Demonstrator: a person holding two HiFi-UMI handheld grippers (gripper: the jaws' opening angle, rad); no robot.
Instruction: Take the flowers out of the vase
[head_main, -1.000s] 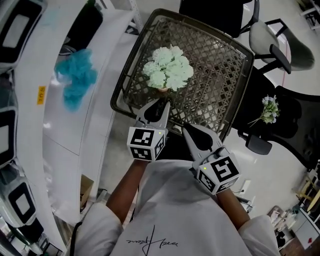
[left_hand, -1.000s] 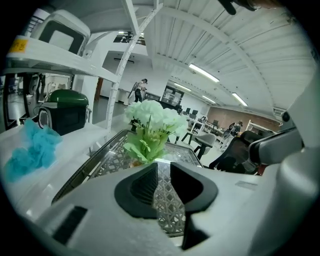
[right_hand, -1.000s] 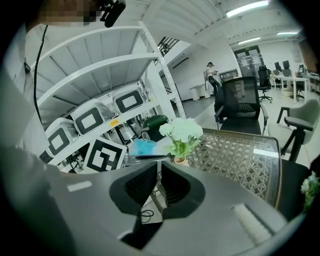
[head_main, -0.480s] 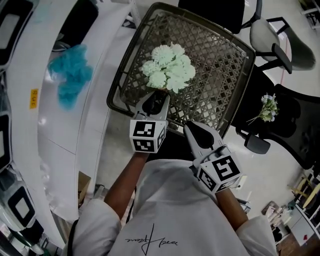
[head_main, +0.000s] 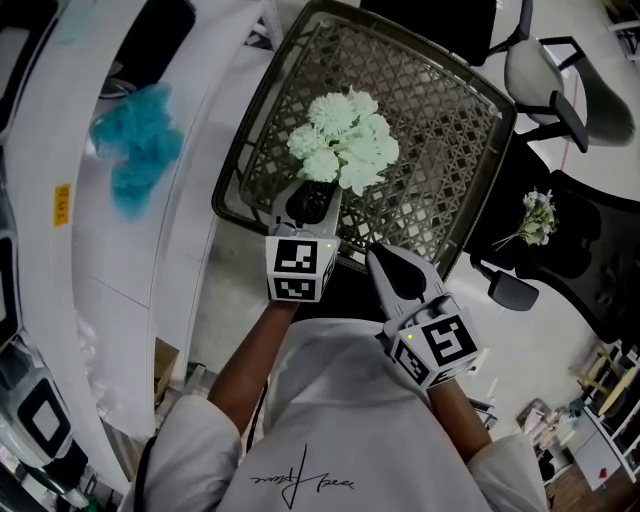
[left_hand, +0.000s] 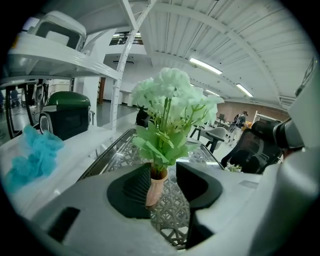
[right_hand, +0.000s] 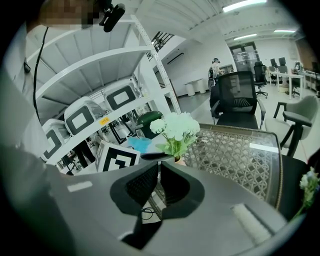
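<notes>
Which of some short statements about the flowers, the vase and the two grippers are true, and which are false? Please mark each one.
1. The flowers are in the vase. True.
2. The vase stands between the jaws of the left gripper. True; these jaws have just been opening and do not clamp it.
3. The right gripper holds the flowers. False: it is shut on nothing, away from the flowers.
4. The vase lies tipped over on the floor. False: it stands upright on the woven table.
</notes>
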